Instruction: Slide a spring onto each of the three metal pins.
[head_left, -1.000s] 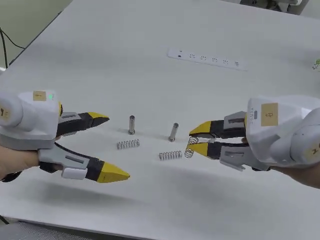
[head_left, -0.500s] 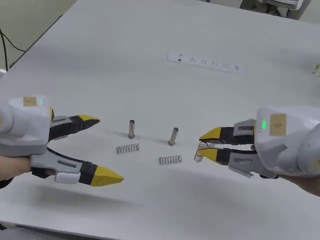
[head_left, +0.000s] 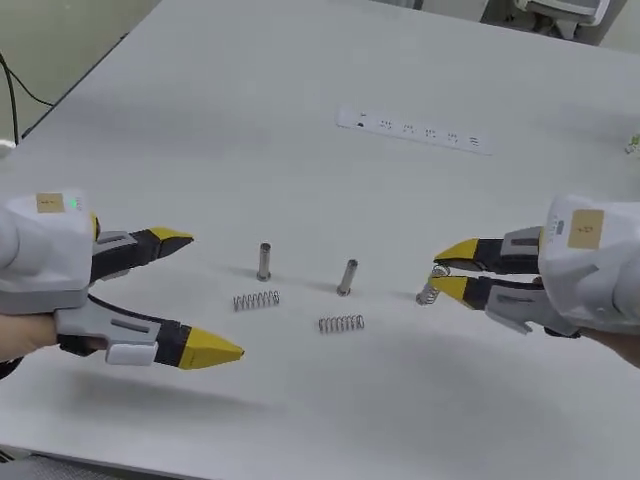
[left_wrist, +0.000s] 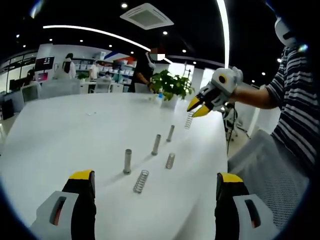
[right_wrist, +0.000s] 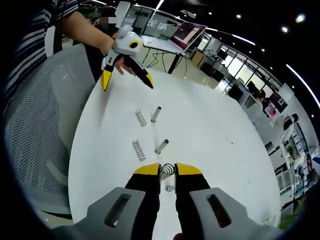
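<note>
Head view showed the right gripper (head_left: 448, 273) with its black, yellow-tipped jaws clamped on a small coiled steel-wire spring (left_wrist: 189, 120). The spring was held off the white workbench (head_left: 180, 110), just above a short upright grey metal pin (head_left: 427, 295). Whether the coil had met that pin's top could not be told. In the right gripper view the spring was seen pinched across its side at the very tips, with the pin directly beneath.

To the left, the middle pin (head_left: 346, 276) and the far-left pin (head_left: 264, 260) stood bare. A loose spring (head_left: 341, 322) lay on its side just in front of the former, and a second loose spring (head_left: 256, 299) just in front of the latter. The left gripper (head_left: 216, 295) was held near them with its jaws spread wide and nothing between them. A white power strip (head_left: 415, 130) lay well apart at the far side.

The springs were judged very light, soft along their length and apt to roll or flick out of a hard pinch. A gentle hold across the coils near one end was thought best, so that the open bore is left free to be lowered over a pin. The pins appeared slender and possibly free-standing, so a sideways nudge was judged likely to topple them.
</note>
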